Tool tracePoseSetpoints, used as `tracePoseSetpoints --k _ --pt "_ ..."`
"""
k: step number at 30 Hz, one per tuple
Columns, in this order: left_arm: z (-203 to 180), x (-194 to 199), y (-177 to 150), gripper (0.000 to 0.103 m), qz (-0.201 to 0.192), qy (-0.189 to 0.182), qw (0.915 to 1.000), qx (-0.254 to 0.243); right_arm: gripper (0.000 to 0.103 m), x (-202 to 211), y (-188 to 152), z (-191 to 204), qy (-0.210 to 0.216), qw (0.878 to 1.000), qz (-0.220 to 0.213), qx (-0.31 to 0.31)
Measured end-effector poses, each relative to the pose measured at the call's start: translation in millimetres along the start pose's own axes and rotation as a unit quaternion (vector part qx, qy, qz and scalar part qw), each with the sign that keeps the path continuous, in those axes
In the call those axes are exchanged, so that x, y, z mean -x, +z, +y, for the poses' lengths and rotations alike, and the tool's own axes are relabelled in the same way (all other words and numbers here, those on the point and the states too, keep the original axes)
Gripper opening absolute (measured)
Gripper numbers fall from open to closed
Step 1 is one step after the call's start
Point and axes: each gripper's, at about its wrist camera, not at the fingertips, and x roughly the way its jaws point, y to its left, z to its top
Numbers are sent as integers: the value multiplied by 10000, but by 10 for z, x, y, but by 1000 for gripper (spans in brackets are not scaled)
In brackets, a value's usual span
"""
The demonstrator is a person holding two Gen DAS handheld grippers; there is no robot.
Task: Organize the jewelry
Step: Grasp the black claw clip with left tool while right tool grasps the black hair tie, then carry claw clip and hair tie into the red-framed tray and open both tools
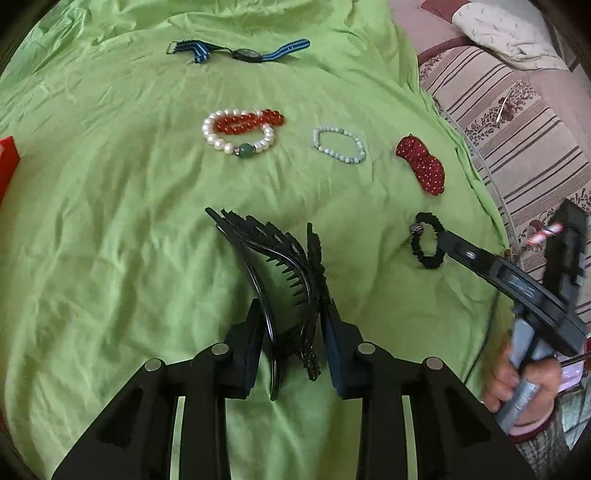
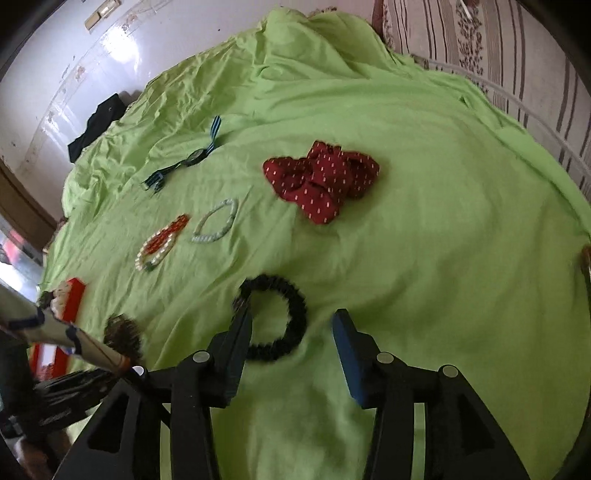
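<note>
A black hair claw clip (image 1: 280, 273) stands between the pads of my left gripper (image 1: 293, 314), which is shut on its base just above the green cloth (image 1: 110, 240). A black scrunchie (image 1: 424, 242) lies at the right. My right gripper (image 2: 291, 316) hangs open over the scrunchie (image 2: 295, 317): its left finger (image 2: 236, 332) overlaps the ring's edge and the blue right pad (image 2: 345, 343) stands apart from it. Farther back lie a pearl bracelet (image 1: 225, 142), a red bead bracelet (image 1: 255, 119), a pale green bead bracelet (image 1: 340, 146), a red dotted bow (image 1: 421, 164) and a blue-strapped watch (image 1: 240, 53).
A red box (image 1: 7, 162) sits at the cloth's left edge. A striped, flowered cover (image 1: 517, 122) and a pillow (image 1: 509, 33) lie beyond the cloth's right edge. A person's hand (image 1: 517, 384) grips the right gripper's handle. A white wall (image 2: 74, 55) stands behind.
</note>
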Motion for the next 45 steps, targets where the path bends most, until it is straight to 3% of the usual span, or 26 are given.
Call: tracePoseSetpoints --k 1,2,3,8,13,17,23,28,33,40,45 --pt "3 53 -15 29 -16 -26 10000 -1 47 -51 18 12 -68 10000 13 33" --pt "-3 109 -34 29 -43 -46 10000 -9 25 -122 31 25 -140 9998 76 76" --pt "-6 178 -58 29 -81 -68 9999 -14 9 -178 37 30 -190 9996 160 99" --pt "9 634 -171 29 -349 -219 9992 5 8 -2 0 94 -83 9999 45 38" --pt "275 1212 -345 29 -776 -262 9963 252 8 413 -38 444 -54 9986 -224 486" --pt "632 1628 -493 30 -1132 161 9924 453 8 657 -46 824 176 9959 -355 819" --pt "1514 2138 -672 30 -1391 945 9798 1083 8 711 -154 1667 643 9870 -188 1459" --pt "2348 2288 -661 30 -1337 1550 9654 1617 8 569 -334 2493 1116 9739 138 1971" --pt "3012 2272 -602 30 -1232 1782 9542 2063 8 264 -509 3363 1597 9583 574 2301" --pt "3509 2175 -514 30 -1072 1626 9538 2287 8 -418 -634 4082 1960 9517 1145 2066" --pt "3512 2115 -508 30 -1056 1848 9533 2143 9 -781 -779 4272 1770 9513 1403 2097"
